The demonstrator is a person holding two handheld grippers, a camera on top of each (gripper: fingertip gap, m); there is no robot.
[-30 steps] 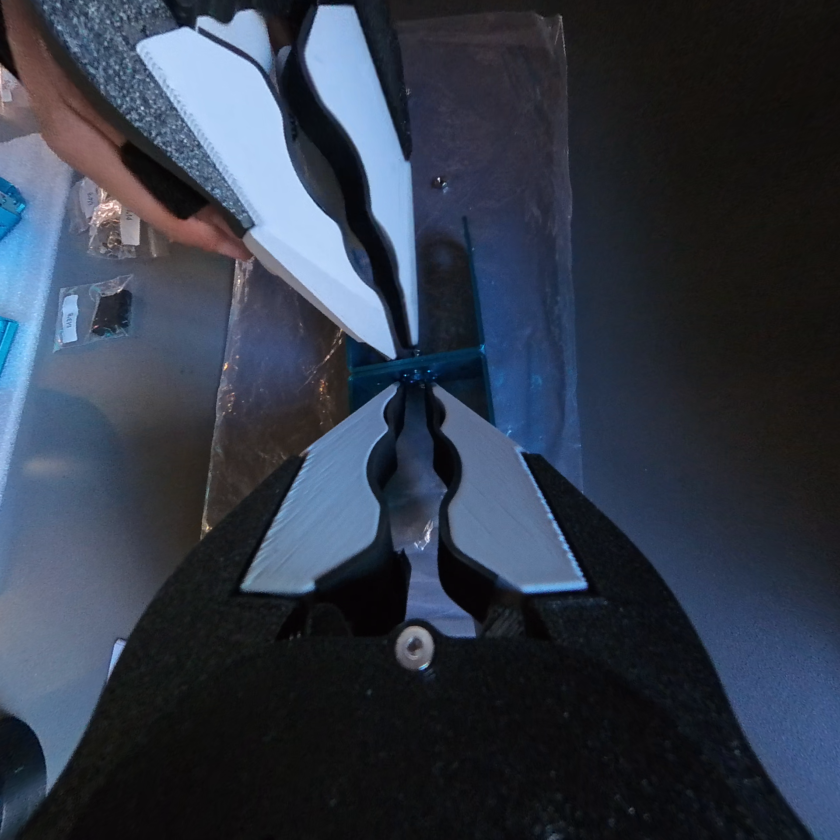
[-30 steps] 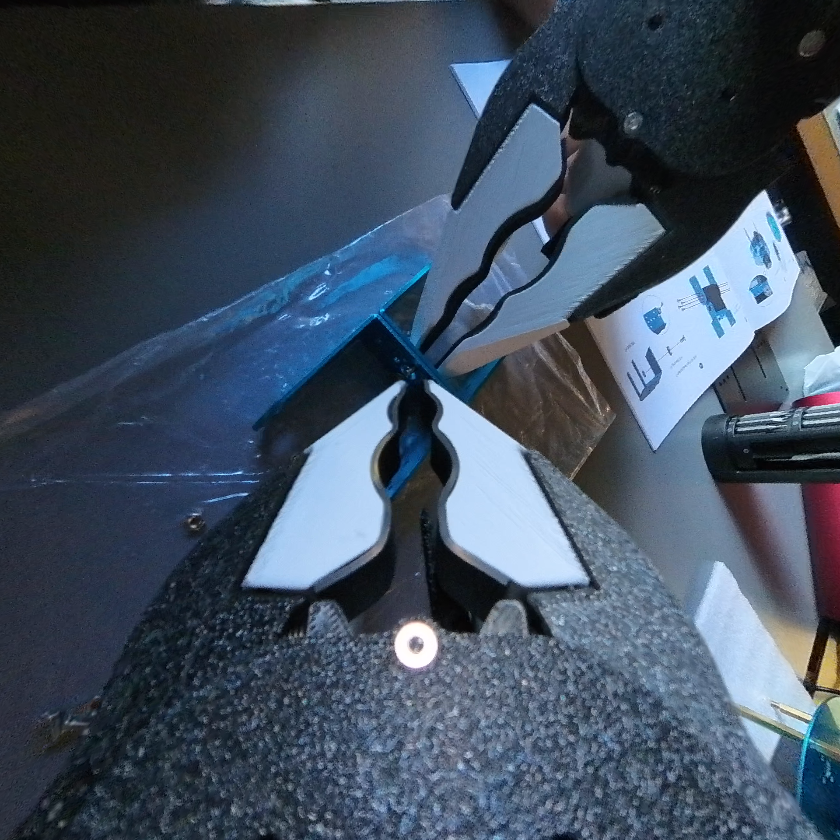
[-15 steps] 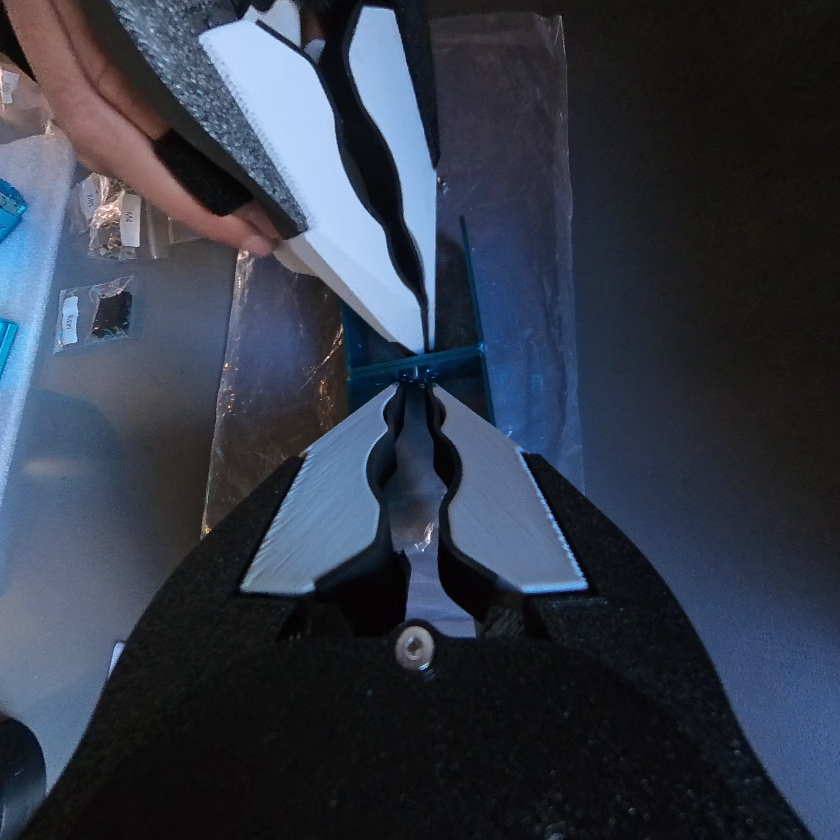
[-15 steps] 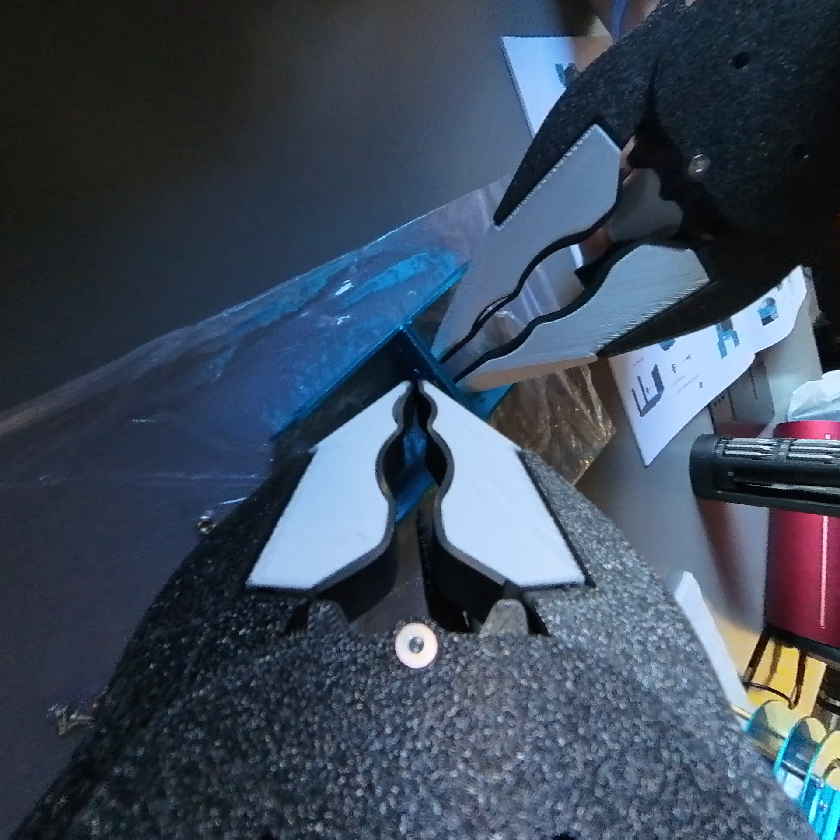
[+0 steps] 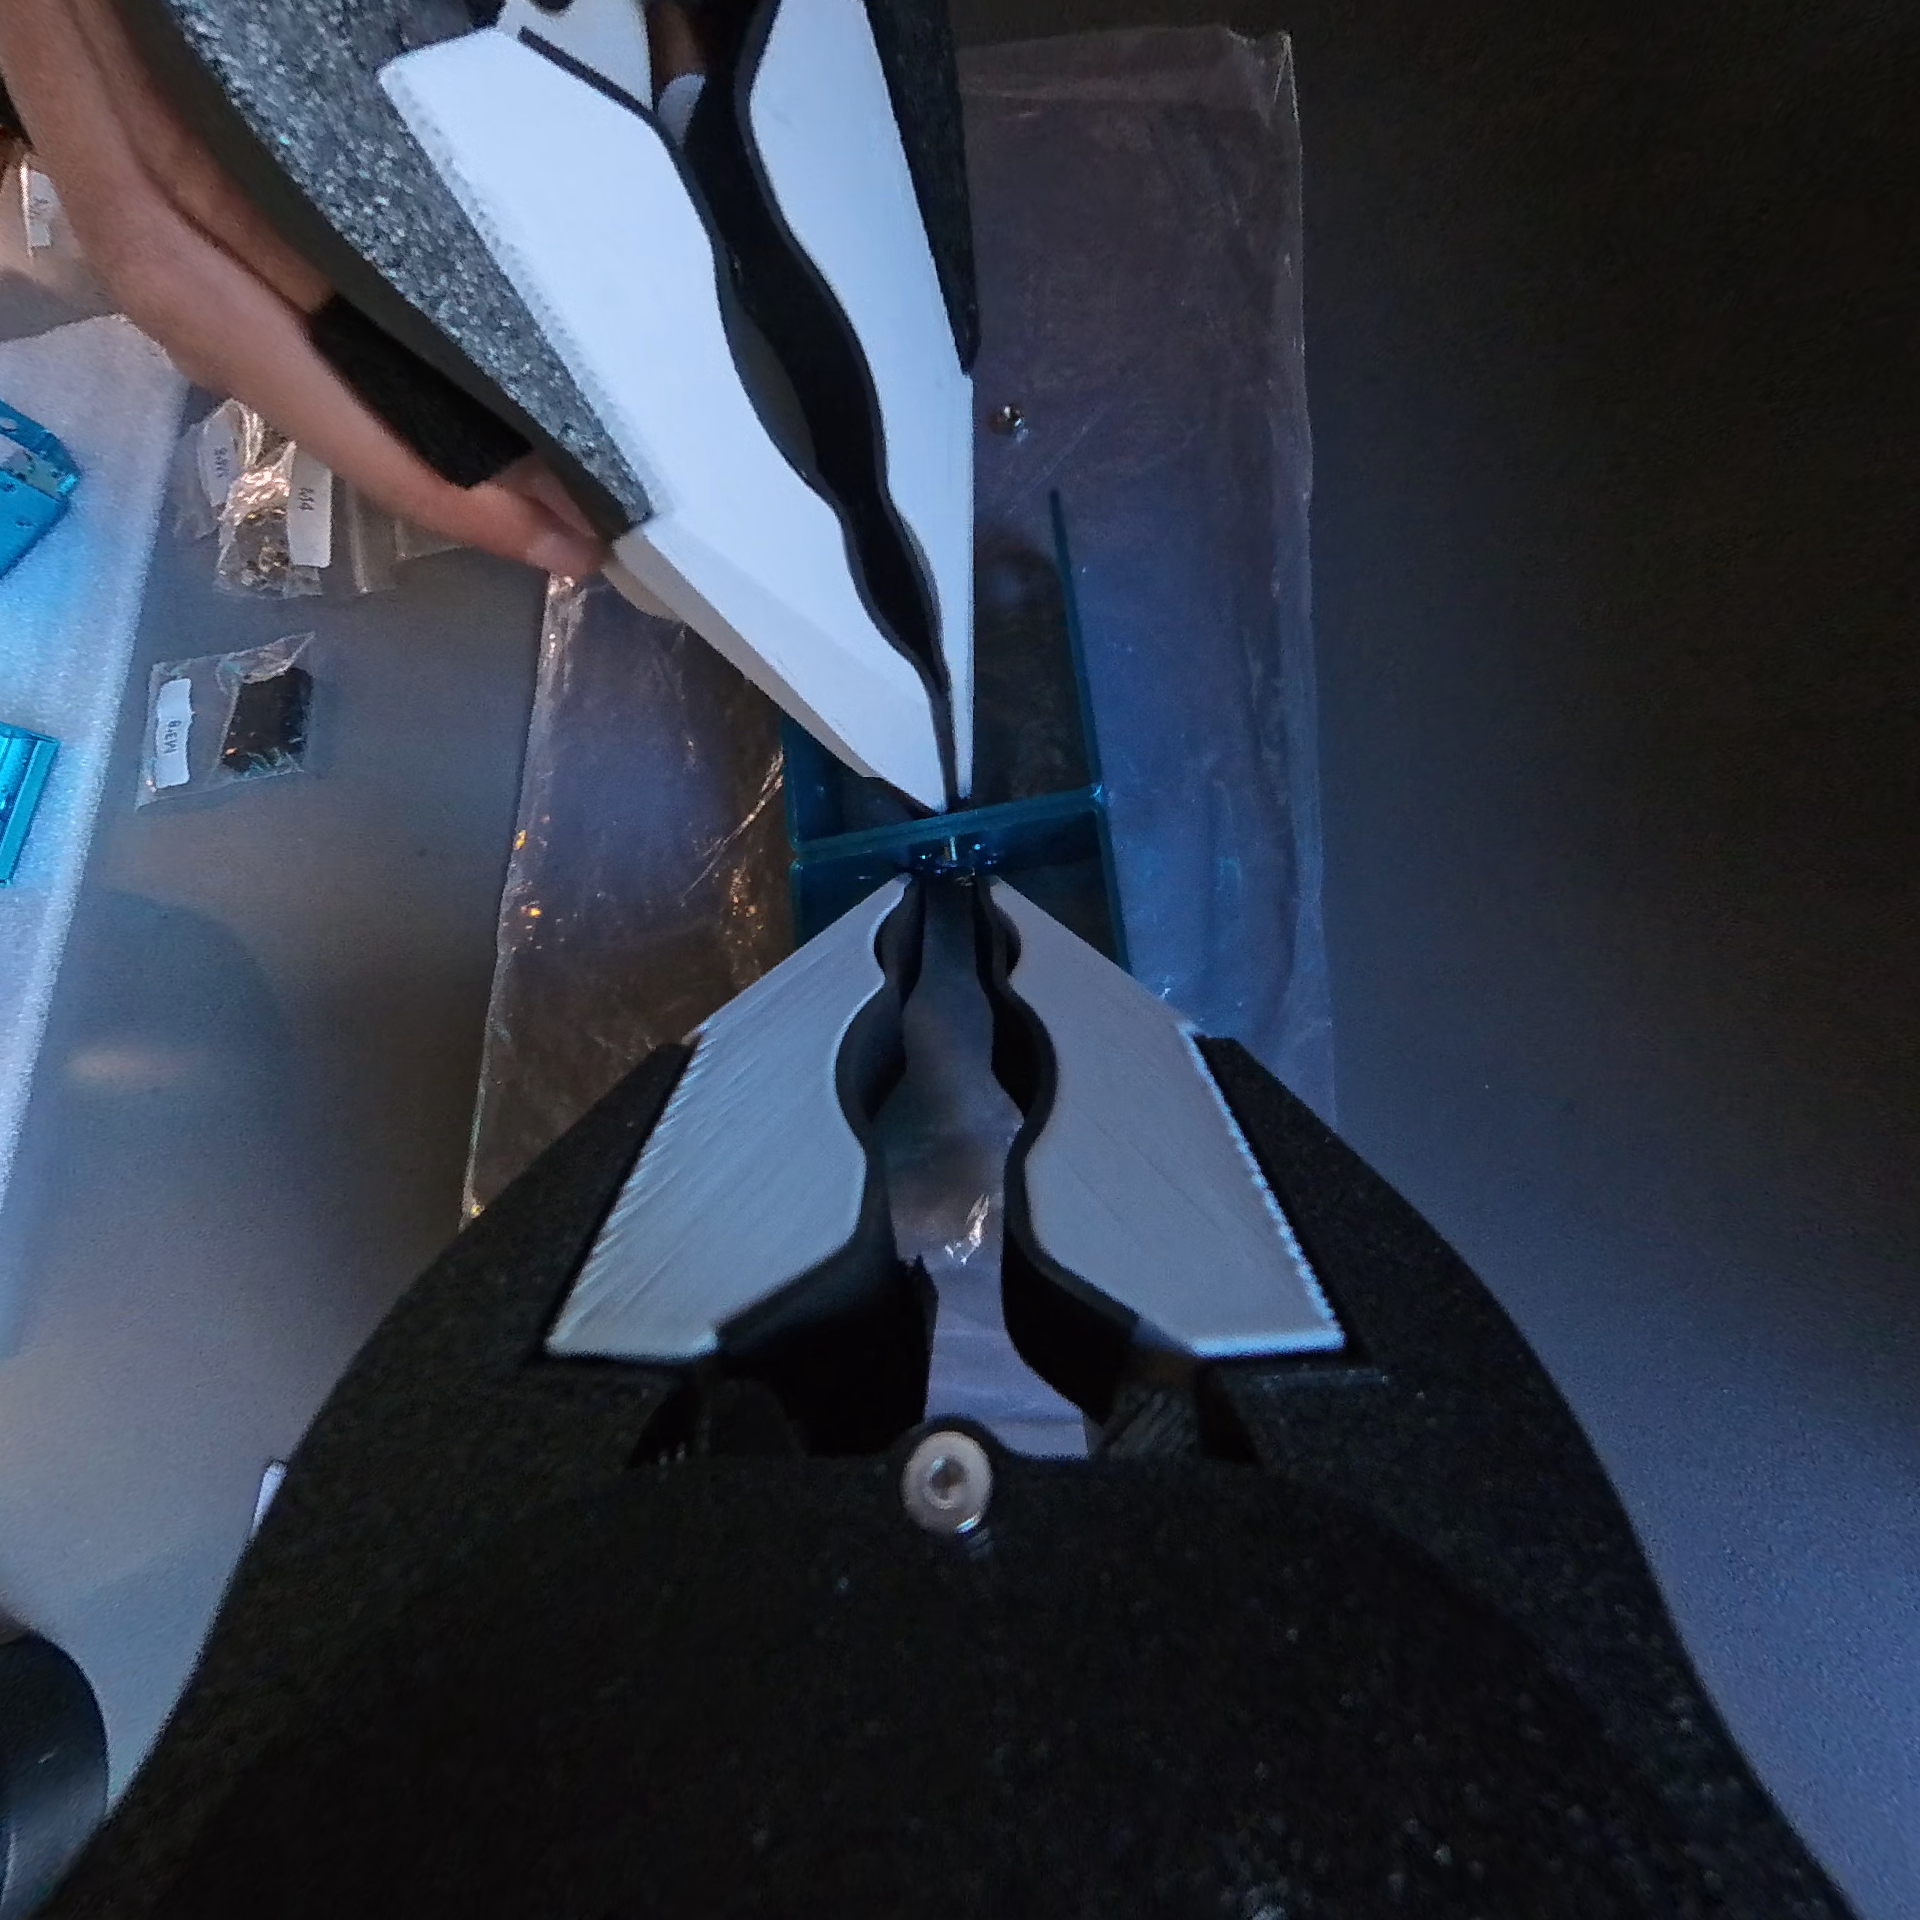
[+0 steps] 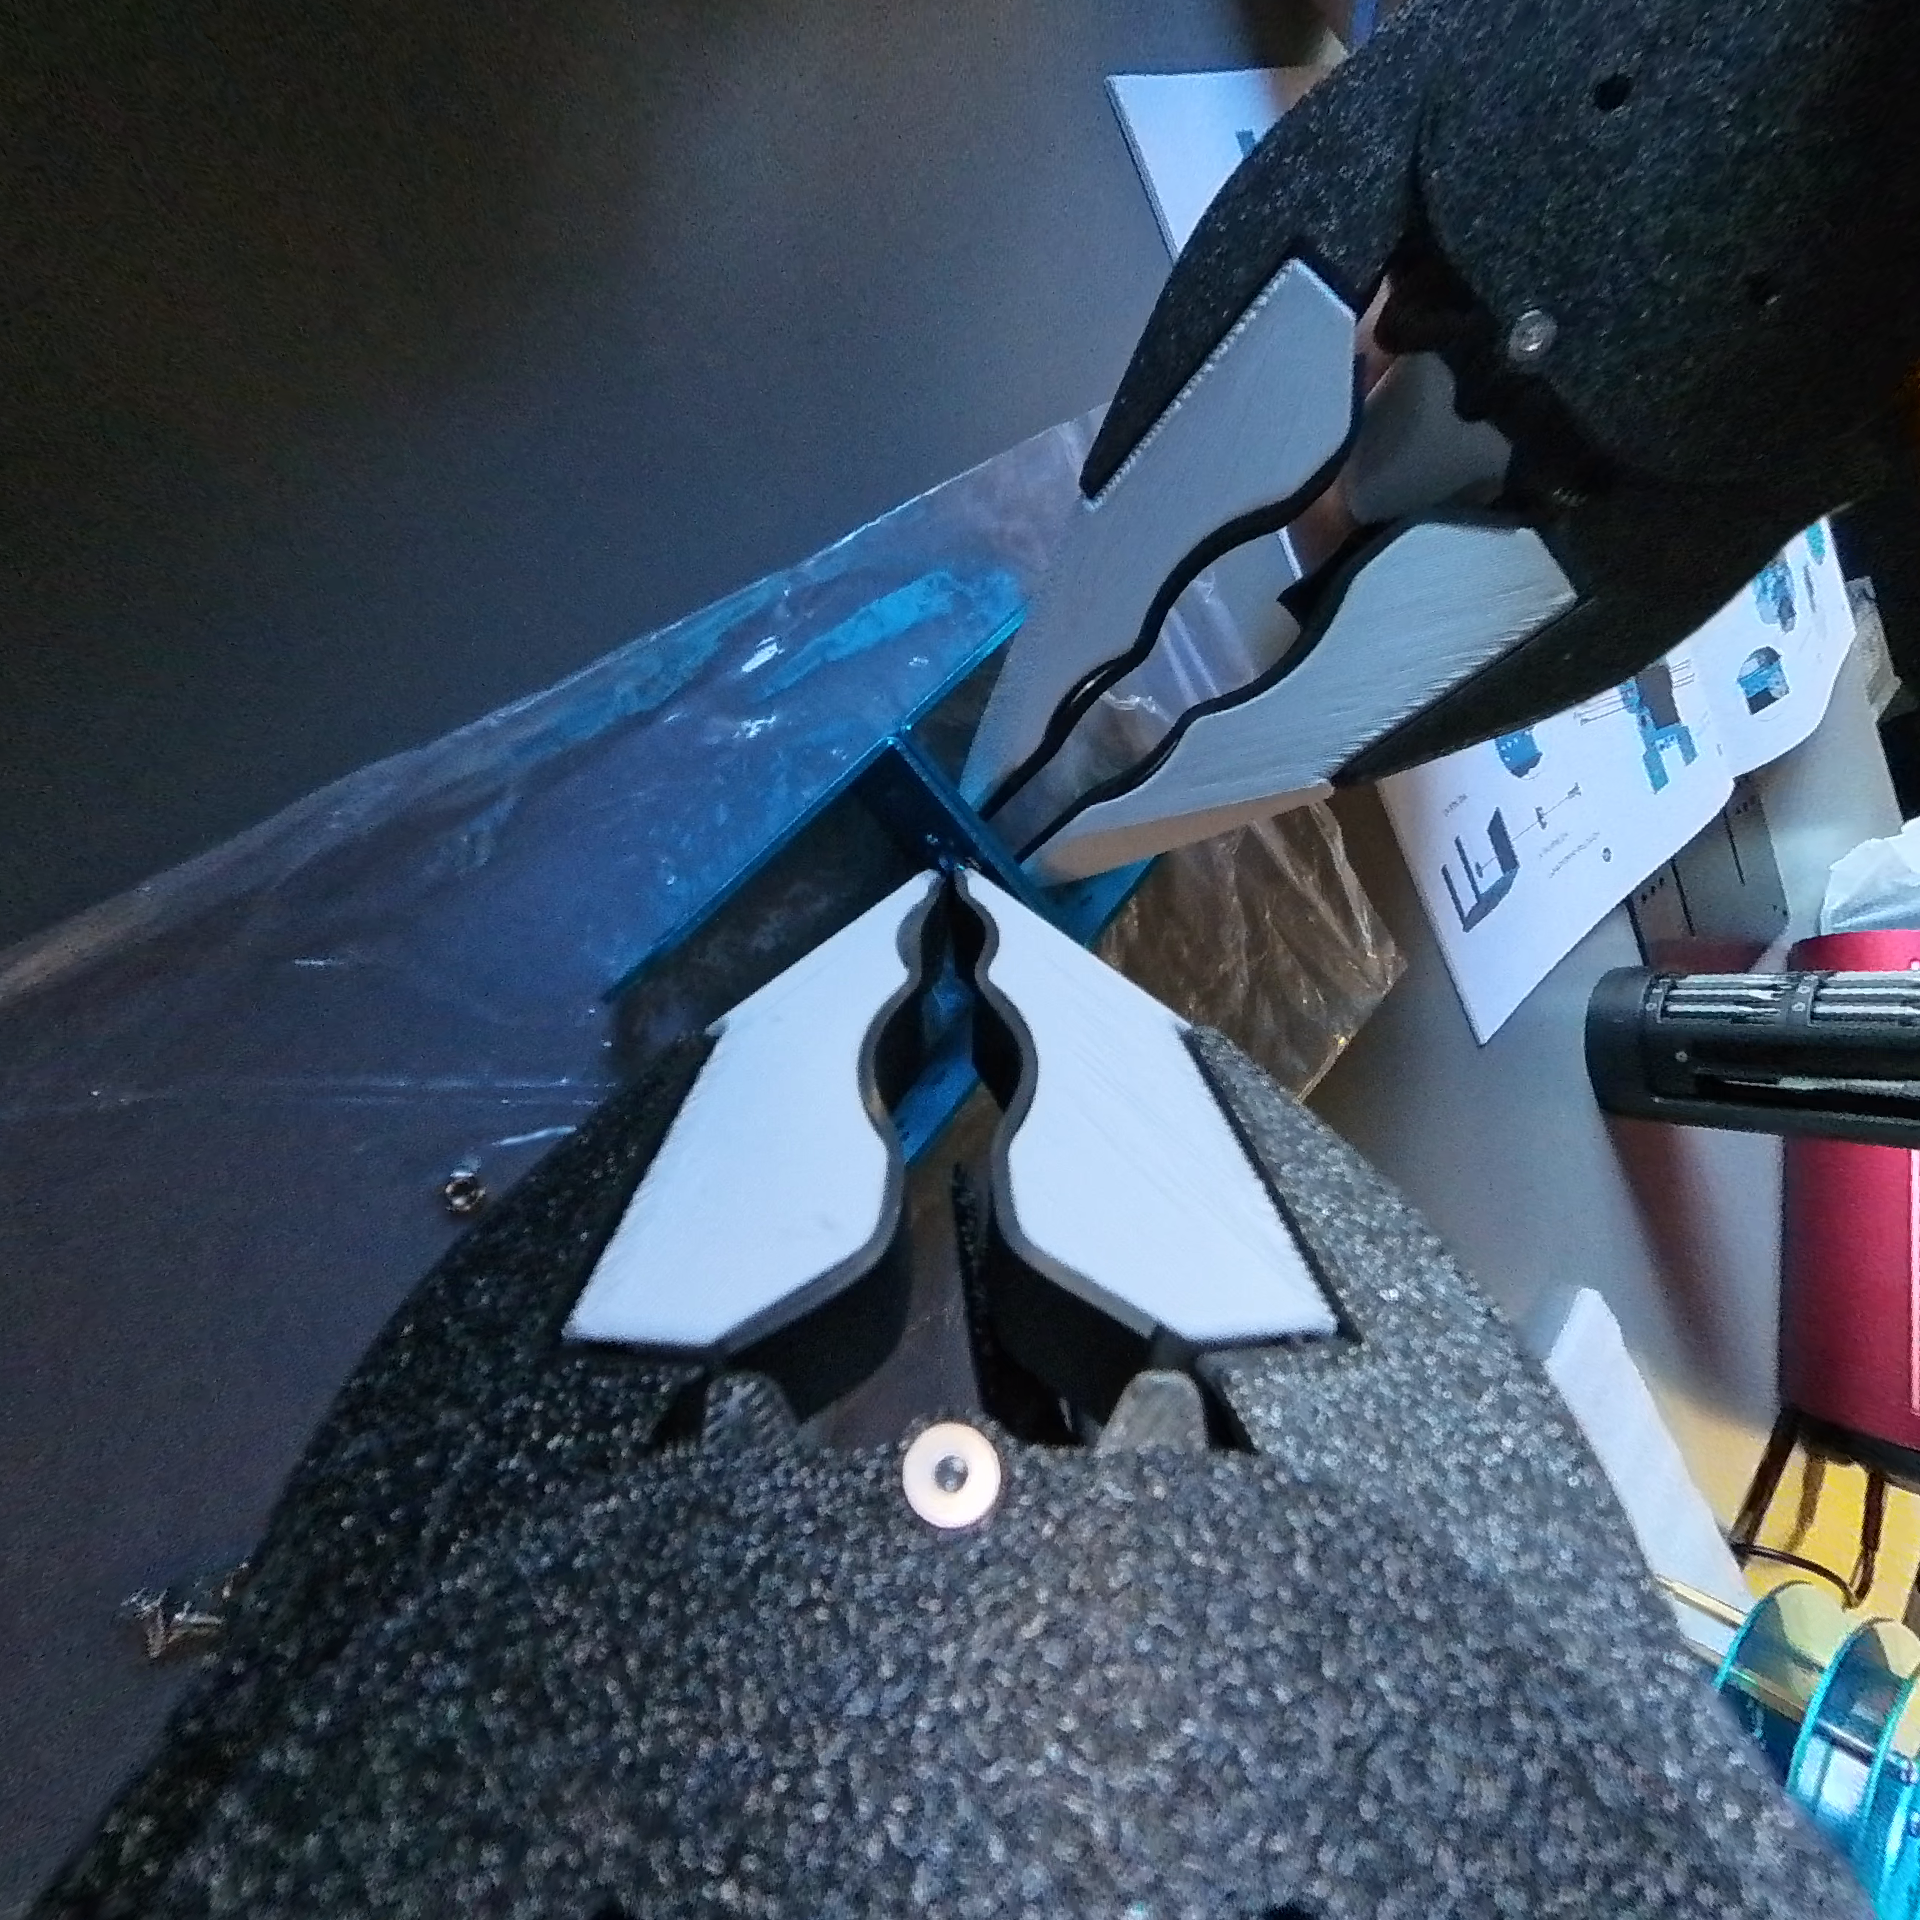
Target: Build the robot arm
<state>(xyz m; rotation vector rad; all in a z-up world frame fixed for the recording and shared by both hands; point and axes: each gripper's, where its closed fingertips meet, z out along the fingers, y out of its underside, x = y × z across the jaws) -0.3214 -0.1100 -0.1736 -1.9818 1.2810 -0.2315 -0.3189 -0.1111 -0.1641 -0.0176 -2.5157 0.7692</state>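
A blue metal bracket [image 5: 1039, 823] lies on a clear plastic bag [image 5: 1174, 364] over a dark mat. My left gripper [image 5: 945, 881] is shut on the bracket's cross wall from the near side, at a small screw. My right gripper [image 5: 951, 800], held by a hand [image 5: 343, 416], comes in from the upper left and meets the same wall from the far side. In the right wrist view my right gripper [image 6: 951, 881] is shut on an edge of the blue bracket [image 6: 831, 665]. The left gripper [image 6: 1003, 826] shows there at the upper right, its tips against the bracket.
Small bags of parts [image 5: 249, 717] and blue pieces on white foam [image 5: 26, 499] lie at the left. A loose screw [image 5: 1006, 416] sits on the bag. An instruction sheet [image 6: 1621, 831], a black driver handle [image 6: 1756, 1060] and a red cylinder [image 6: 1860, 1195] stand at the right. My left and right fingertips are right by each other. The black driver handle [image 6: 1756, 1060] is about equally far from each gripper, around 25 cm.
The right gripper has swung more upright and closer over the bracket, staying closed at the cross wall. The left gripper has held still on the bracket.
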